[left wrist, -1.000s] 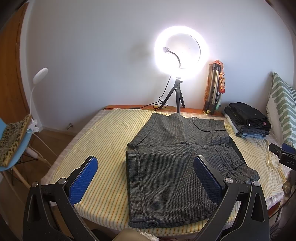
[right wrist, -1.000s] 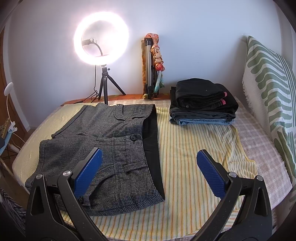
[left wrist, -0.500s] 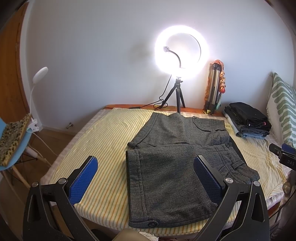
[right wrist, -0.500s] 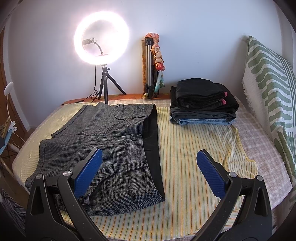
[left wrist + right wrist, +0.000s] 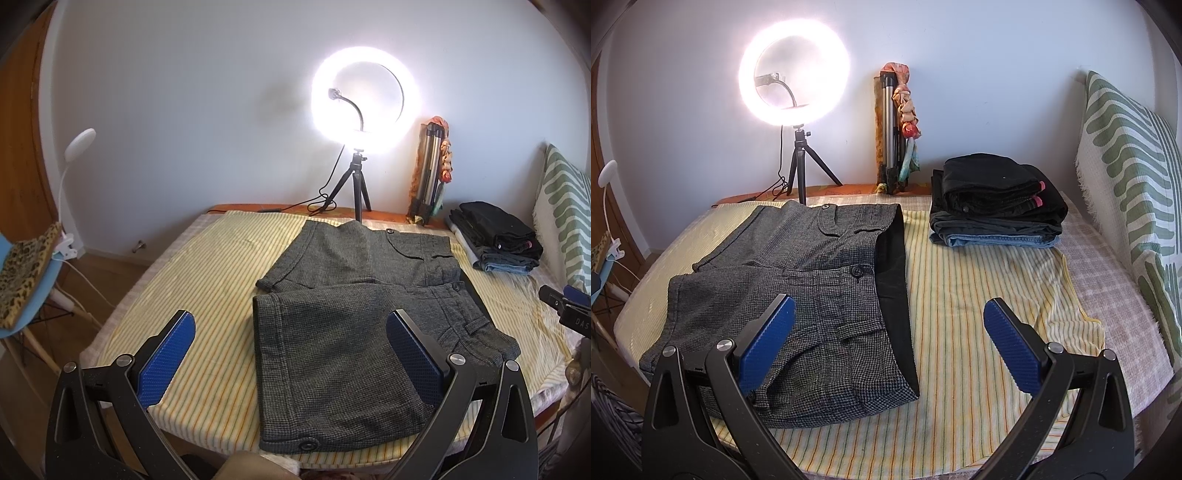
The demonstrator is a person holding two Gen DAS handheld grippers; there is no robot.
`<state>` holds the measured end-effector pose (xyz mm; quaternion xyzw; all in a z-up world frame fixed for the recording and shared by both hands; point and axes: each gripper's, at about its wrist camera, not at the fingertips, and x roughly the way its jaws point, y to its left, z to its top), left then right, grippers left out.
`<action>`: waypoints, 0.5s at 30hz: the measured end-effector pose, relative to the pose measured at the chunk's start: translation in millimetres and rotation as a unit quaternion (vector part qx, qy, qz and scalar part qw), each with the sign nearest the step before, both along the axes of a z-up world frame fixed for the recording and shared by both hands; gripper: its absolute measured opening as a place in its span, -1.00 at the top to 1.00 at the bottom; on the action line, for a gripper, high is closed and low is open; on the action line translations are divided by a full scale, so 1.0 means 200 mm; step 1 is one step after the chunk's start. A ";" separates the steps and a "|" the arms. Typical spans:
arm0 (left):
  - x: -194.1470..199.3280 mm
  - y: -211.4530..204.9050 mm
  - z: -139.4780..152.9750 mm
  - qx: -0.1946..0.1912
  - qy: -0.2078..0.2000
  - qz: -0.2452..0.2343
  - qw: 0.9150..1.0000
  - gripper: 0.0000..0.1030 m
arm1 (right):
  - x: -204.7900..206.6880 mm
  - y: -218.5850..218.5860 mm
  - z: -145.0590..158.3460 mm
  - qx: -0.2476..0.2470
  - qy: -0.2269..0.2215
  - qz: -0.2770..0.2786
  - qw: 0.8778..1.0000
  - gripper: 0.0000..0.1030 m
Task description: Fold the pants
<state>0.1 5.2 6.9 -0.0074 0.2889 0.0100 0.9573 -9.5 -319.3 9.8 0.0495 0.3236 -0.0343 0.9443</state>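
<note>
I look across a bed under a yellow striped sheet (image 5: 967,295), set against a pale wall; a lit ring light (image 5: 365,99) stands behind it, folded clothes (image 5: 993,203) beside a green patterned pillow (image 5: 1126,177); grey checked pants (image 5: 354,325) lie spread flat mid-bed, both short legs side by side; my left gripper (image 5: 291,350) and right gripper (image 5: 890,343) hover spread wide, holding nothing.

The grey shorts (image 5: 343,354) are coarse, matt woven cloth. They lie on a striped cotton-like sheet (image 5: 207,280). Beside the shorts, the left gripper (image 5: 291,347) carries textured blue rubbery pads (image 5: 166,362) on matt black plastic.
</note>
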 end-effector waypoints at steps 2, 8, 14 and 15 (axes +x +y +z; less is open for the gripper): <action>0.00 0.02 -0.01 -0.007 0.002 -0.003 1.000 -0.99 | 0.00 0.00 0.00 0.000 0.000 0.000 1.000 -1.00; 0.01 0.06 -0.05 0.004 0.012 -0.014 1.000 -0.99 | 0.00 0.00 -0.01 0.000 -0.002 0.014 1.000 -1.00; 0.02 0.13 -0.12 0.031 0.038 -0.037 0.998 -0.99 | 0.04 0.01 -0.03 -0.002 0.013 0.049 0.999 -1.00; 0.03 0.14 -0.14 0.038 0.043 -0.043 0.997 -0.99 | 0.04 0.02 -0.03 -0.004 0.014 0.055 0.998 -1.00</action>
